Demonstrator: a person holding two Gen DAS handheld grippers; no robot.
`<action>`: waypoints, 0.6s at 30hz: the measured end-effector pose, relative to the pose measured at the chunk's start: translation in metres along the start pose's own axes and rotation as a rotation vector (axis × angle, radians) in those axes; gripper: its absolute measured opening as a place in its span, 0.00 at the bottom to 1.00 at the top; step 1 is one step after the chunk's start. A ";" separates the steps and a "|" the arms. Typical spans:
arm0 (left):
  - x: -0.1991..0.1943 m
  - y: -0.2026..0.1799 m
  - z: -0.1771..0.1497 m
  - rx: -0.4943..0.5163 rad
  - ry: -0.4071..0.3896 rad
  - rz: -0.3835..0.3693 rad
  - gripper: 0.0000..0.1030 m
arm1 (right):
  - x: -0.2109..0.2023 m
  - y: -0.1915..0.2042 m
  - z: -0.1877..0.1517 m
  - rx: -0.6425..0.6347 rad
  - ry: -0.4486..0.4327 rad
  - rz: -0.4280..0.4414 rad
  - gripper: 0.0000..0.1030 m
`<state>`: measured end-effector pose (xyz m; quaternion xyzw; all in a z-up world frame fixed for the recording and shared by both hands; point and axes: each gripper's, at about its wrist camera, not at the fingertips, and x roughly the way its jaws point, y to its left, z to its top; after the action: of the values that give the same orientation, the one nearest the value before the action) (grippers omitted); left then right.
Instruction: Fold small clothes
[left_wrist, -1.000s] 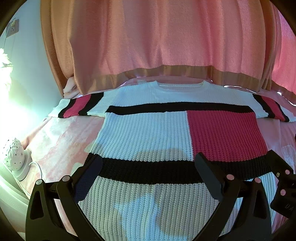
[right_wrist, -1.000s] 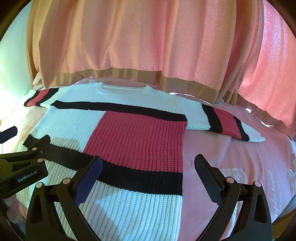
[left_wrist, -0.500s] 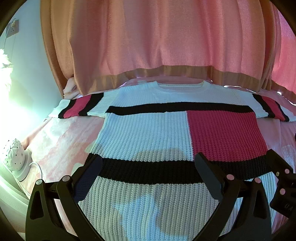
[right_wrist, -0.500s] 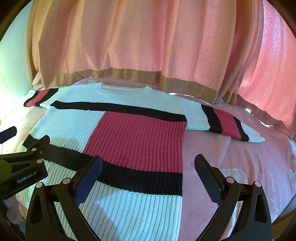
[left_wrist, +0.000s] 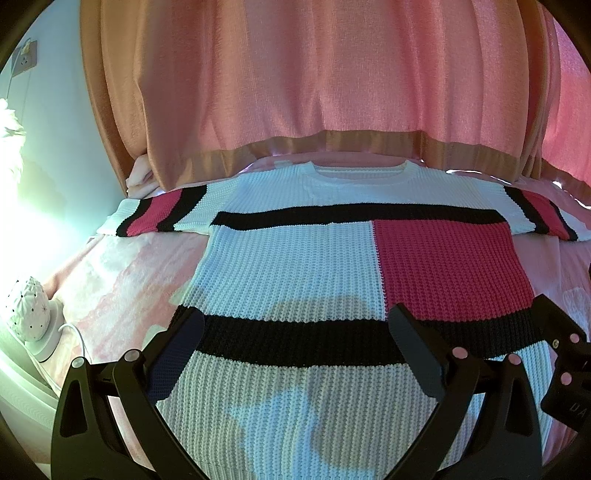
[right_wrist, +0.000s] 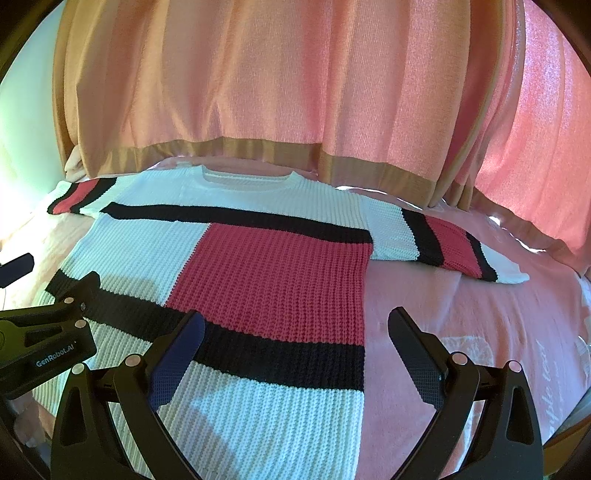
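Note:
A knitted sweater (left_wrist: 295, 273) in white, black and red blocks lies flat and spread out on a pink bed, neck far, hem near; it also shows in the right wrist view (right_wrist: 266, 280). Both short sleeves are stretched out to the sides. My left gripper (left_wrist: 295, 325) is open and empty, hovering above the hem half of the sweater. My right gripper (right_wrist: 295, 328) is open and empty above the sweater's right edge. Each gripper shows at the edge of the other's view.
The pink bedsheet (right_wrist: 480, 332) lies bare to the right of the sweater. Pink and tan curtains (left_wrist: 314, 92) hang right behind the bed. A white dotted lamp (left_wrist: 29, 310) with a cable stands at the bed's left edge.

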<state>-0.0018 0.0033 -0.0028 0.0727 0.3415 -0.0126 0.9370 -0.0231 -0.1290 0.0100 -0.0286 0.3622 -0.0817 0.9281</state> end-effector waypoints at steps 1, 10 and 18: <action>0.000 0.000 0.000 0.002 -0.001 0.001 0.95 | 0.000 0.000 -0.001 0.000 0.001 0.001 0.95; 0.000 -0.001 0.000 0.004 -0.001 0.001 0.95 | -0.001 0.001 -0.001 0.004 -0.001 0.003 0.95; 0.000 -0.001 0.000 0.003 -0.002 0.002 0.95 | -0.001 0.000 -0.002 0.003 -0.004 0.002 0.95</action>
<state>-0.0024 0.0027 -0.0029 0.0744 0.3405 -0.0121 0.9372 -0.0255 -0.1289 0.0092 -0.0269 0.3604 -0.0815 0.9288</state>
